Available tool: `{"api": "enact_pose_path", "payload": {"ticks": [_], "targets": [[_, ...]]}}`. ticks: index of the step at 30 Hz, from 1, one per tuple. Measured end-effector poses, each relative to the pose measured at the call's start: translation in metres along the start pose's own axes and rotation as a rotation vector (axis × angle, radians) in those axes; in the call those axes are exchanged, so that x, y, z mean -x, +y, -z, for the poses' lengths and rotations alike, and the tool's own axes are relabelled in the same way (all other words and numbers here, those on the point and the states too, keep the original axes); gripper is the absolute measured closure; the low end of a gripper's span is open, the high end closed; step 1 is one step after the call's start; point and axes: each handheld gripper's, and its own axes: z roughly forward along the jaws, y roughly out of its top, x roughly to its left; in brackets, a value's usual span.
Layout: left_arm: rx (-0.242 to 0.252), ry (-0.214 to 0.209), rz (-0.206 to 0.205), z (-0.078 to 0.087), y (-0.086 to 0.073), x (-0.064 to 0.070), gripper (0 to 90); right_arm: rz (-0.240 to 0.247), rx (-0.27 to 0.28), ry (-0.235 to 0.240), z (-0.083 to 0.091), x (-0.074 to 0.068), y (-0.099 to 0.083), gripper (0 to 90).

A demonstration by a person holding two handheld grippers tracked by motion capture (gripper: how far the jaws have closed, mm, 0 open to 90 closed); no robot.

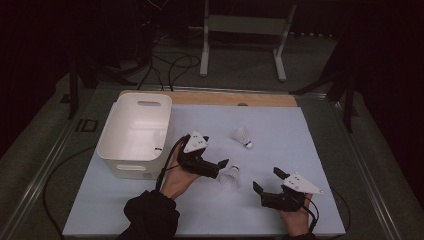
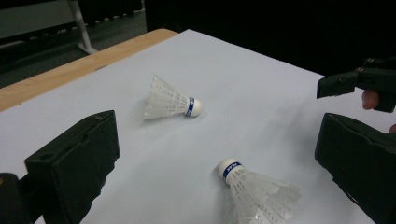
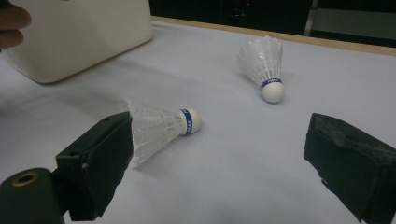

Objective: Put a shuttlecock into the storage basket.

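Here the left gripper [image 1: 223, 165] hovered near the middle of the white mat [image 1: 280, 135], its jaws spread apart and holding nothing. Just to its right lay the near shuttle [image 1: 230, 176] on its side, touching no jaw. In the left gripper view that shuttle [image 2: 257, 189] lay between the open jaws with its cork pointing away from the camera. The far shuttle [image 1: 243, 136] lay farther back and a little right, well apart from the first, also on its side. The right gripper [image 1: 268, 181] rested near the mat's near right edge, jaws likewise wide and empty, facing left toward the near shuttle. In the right gripper view the near shuttle [image 3: 161, 126] lay just beyond the left jaw, the far shuttle [image 3: 264, 67] behind it. The white bin [image 1: 135, 135] stood at the left of the mat, close beside the left hand [image 1: 177, 177].
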Motion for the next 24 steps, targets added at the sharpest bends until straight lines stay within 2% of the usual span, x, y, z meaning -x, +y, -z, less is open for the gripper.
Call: {"api": "enact_pose_path", "payload": {"ticks": [4, 24], "targets": [[-0.008, -0.003, 0.007, -0.004, -0.006, 0.001, 0.8, -0.003, -0.002, 0.001, 0.0, 0.0, 0.0, 8.1], [-0.041, -0.033, -0.021, -0.017, -0.023, 0.008, 0.7, -0.001, -0.003, -0.001, 0.0, 0.0, 0.0, 8.1]]}}
